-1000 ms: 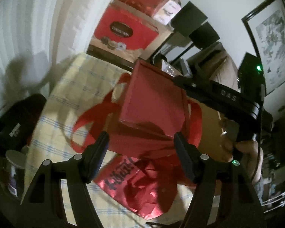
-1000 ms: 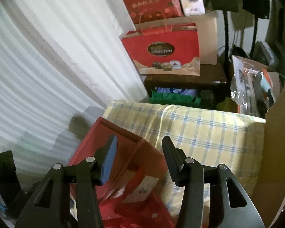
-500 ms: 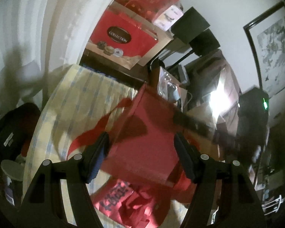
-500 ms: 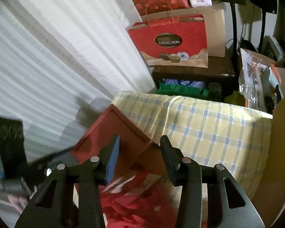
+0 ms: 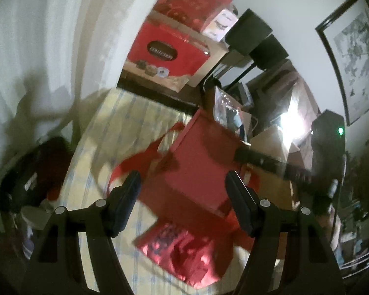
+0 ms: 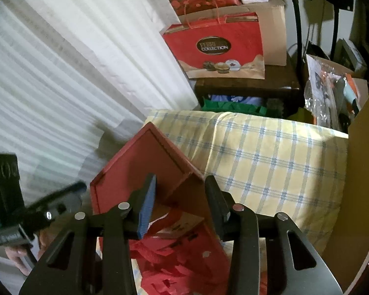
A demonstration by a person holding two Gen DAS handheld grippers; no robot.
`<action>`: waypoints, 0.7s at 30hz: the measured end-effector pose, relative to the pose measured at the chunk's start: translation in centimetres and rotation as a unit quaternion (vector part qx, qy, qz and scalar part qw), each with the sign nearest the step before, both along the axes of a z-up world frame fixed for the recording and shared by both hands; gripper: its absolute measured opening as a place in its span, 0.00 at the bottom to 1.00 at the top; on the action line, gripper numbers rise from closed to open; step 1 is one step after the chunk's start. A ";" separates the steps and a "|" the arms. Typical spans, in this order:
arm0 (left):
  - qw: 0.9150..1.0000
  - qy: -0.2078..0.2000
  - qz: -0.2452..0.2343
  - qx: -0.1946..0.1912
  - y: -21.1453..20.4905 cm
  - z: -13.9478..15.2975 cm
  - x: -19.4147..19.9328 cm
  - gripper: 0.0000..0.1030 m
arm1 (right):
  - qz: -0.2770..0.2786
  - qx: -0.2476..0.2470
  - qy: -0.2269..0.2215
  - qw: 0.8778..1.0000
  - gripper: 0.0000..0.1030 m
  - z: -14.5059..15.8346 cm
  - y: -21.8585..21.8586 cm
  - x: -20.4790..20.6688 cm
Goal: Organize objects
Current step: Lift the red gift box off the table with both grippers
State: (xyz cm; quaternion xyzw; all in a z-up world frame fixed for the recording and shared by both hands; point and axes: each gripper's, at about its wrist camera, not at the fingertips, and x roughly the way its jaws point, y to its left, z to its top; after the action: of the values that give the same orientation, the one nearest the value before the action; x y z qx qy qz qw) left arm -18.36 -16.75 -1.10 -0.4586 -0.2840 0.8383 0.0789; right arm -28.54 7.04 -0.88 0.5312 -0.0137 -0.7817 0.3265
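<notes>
My right gripper (image 6: 179,201) is pinching the edge of a red box (image 6: 145,169), its fingers standing on either side of the box wall and tilting the box up on one corner over the checked cloth (image 6: 270,162); I cannot tell for certain how firmly they are pressing. My left gripper (image 5: 182,196) is standing spread and empty, with the same red box (image 5: 199,162) lying just ahead between its fingers but not touched by them. Under and in front of my right gripper, red ribbon and shredded paper (image 6: 169,265) are spilling out of the box, and in front of my left gripper a shiny red foil packet (image 5: 179,248) is lying loose on the cloth beside a red ribbon loop (image 5: 140,162). I am judging the tidying to be at an early or middle stage: the box is being handled, yet the packet and the ribbons are lying scattered and are waiting to be gathered. Farther ahead of both grippers a red gift bag (image 6: 216,49) is standing on a dark side table (image 6: 246,86), backed by a cardboard carton (image 6: 273,32). To the right of my right gripper a tall brown cardboard panel (image 6: 356,184) is crowding the cloth's edge, and to the left the white curtain (image 6: 61,73) is hanging close, so room for swinging the box is looking tight.
</notes>
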 end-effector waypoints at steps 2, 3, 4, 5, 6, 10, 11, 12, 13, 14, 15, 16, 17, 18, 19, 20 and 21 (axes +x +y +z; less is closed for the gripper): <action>1.000 -0.006 0.001 0.009 -0.1 -0.5 0.8 0.65 | -0.003 -0.002 -0.002 1.000 0.40 0.0 0.0 0.1; 1.000 -0.010 0.000 0.020 -0.1 -0.9 1.1 0.65 | -0.003 -0.003 -0.004 1.000 0.40 0.0 -0.1 0.1; 0.999 -0.013 0.000 0.030 -0.1 -1.2 1.3 0.65 | -0.003 -0.005 -0.006 1.000 0.40 0.0 -0.1 0.2; 0.999 -0.016 0.000 0.037 -0.1 -1.5 1.4 0.65 | -0.003 -0.006 -0.006 1.000 0.40 -0.1 -0.2 0.2; 0.999 -0.020 0.000 0.042 0.0 -1.8 1.4 0.65 | -0.004 -0.006 -0.006 1.000 0.40 -0.1 -0.3 0.2; 0.997 -0.032 0.001 0.067 0.3 -2.9 1.1 0.64 | -0.002 -0.001 -0.005 1.000 0.40 0.0 -0.6 0.2; 0.997 -0.034 0.002 0.075 0.3 -3.1 0.9 0.64 | -0.001 0.001 -0.003 1.000 0.40 0.0 -0.7 0.1; 0.996 -0.034 0.005 0.079 0.3 -3.2 0.9 0.64 | -0.002 0.004 -0.002 1.000 0.41 0.0 -0.7 -0.1; 0.996 -0.033 0.007 0.081 0.3 -3.2 0.8 0.64 | -0.004 0.008 0.001 1.000 0.42 0.1 -0.7 -0.3; 0.996 -0.032 0.008 0.083 0.3 -3.3 0.7 0.64 | -0.005 0.011 0.003 1.000 0.43 0.0 -0.7 -0.5; 0.996 -0.032 0.010 0.087 0.3 -3.4 0.6 0.64 | -0.005 0.013 0.004 1.000 0.44 0.0 -0.8 -0.9; 0.995 -0.033 0.012 0.090 0.2 -3.5 0.6 0.64 | -0.004 0.012 0.003 1.000 0.44 -0.1 -0.8 -1.2; 0.995 -0.033 0.013 0.093 0.2 -3.6 0.4 0.64 | -0.003 0.010 0.001 1.000 0.44 -0.1 -0.9 -1.5; 0.995 -0.034 0.014 0.094 0.4 -3.6 0.4 0.64 | -0.001 0.008 -0.003 1.000 0.44 -0.3 -0.9 -1.8; 0.995 -0.035 0.013 0.093 0.4 -3.7 0.2 0.64 | 0.000 0.006 -0.007 1.000 0.44 -0.4 -0.9 -2.1; 0.995 -0.037 0.011 0.094 0.6 -3.8 0.1 0.62 | 0.001 0.003 -0.012 1.000 0.44 -0.5 -1.0 -2.4; 0.995 -0.038 0.008 0.095 0.8 -3.9 0.0 0.61 | 0.004 0.000 -0.018 1.000 0.43 -0.7 -1.0 -2.5</action>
State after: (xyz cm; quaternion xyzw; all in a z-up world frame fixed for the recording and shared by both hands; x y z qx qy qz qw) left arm -18.38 -15.98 -5.01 -0.4785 -0.3690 0.7899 0.1047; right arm -31.08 6.06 -1.53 0.5447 -0.0175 -0.7709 0.3296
